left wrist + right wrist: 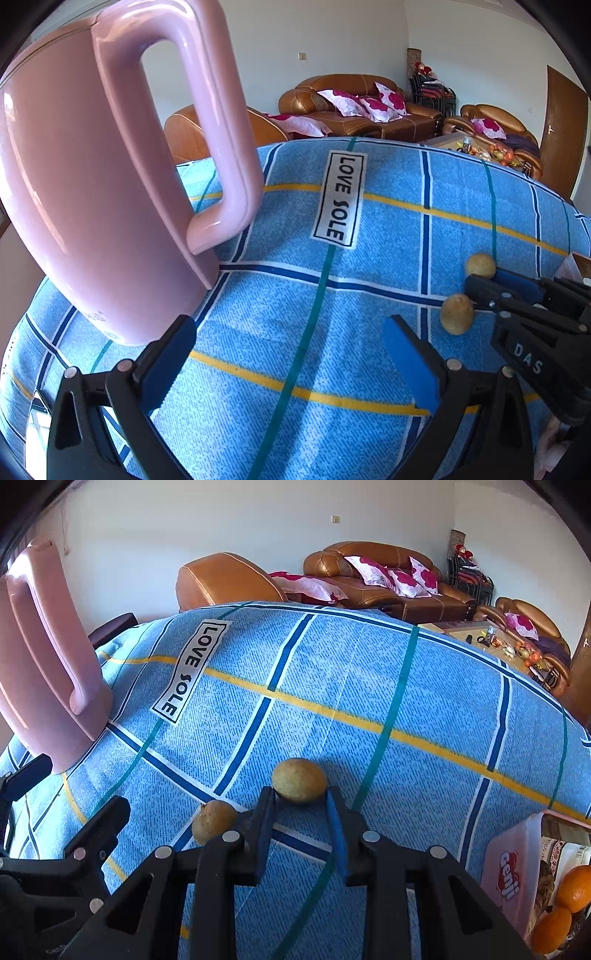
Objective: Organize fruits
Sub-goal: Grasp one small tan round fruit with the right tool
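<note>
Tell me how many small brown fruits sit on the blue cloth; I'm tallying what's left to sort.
2. One brown fruit sits between the right gripper fingertips; the other fruit lies just left of it. Others may be hidden.

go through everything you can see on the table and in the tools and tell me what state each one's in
Right tool: shut on the far brown fruit, which sits on the cloth.
Left tool: open, nothing between its fingers.
Near brown fruit: lying loose on the tablecloth, beside the right tool.
Pink kettle: upright, lid closed.
Pink box: open, with two oranges inside.
</note>
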The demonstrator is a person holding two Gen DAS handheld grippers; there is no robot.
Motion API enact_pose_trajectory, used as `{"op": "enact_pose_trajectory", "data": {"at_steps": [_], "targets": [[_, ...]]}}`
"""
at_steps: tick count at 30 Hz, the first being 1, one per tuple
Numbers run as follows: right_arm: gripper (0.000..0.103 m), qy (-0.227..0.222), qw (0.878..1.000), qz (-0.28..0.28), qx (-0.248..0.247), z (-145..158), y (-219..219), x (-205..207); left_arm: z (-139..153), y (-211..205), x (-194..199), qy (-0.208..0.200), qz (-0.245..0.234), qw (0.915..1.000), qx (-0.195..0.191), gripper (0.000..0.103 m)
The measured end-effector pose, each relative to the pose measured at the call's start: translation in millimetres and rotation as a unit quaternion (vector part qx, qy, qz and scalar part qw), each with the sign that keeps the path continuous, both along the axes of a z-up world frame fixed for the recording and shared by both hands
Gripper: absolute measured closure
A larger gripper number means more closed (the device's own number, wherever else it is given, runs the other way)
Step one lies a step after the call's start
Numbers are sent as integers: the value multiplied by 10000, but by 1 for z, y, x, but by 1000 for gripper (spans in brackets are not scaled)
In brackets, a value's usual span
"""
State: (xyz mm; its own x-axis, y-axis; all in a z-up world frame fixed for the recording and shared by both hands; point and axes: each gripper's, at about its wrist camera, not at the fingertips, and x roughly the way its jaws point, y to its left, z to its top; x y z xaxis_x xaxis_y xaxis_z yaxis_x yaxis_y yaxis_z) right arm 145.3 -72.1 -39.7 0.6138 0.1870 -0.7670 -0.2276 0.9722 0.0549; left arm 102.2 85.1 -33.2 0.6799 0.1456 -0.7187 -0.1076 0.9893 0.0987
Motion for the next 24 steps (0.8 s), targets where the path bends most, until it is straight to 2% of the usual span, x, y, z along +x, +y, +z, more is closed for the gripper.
{"op": "enact_pose_trajectory", "data": {"at_steps": [2,4,5,8,12,17,20,24], "targets": [[74,-223,9995,-134,187,6,-10,-11,0,1,0,-10,-19,10000,-50,0],[75,-614,9976,-264,162,15,-14,-28,1,1,-2,-87,-90,9999,-72,0],[81,-808,9961,-312,144,19,-17,-39,3,1,-3,-141,-161,9997,-71,0],[82,-1415,9883,-554,144,32,-25,-74,7,-10,-8,-290,-442,9986,28,0],[82,-1821,9813,-612,136,39,-31,-104,10,-25,-12,-410,-808,9957,206,0],[82,-1750,9799,-675,682,40,-53,-111,14,-33,-15,-429,-1106,9928,193,0],[82,-1453,9827,-589,984,35,-61,-103,12,-31,-12,-361,-916,9949,226,0],[81,-1017,9902,-364,886,24,-49,-86,8,-20,-7,-267,-700,9972,43,0]]}}
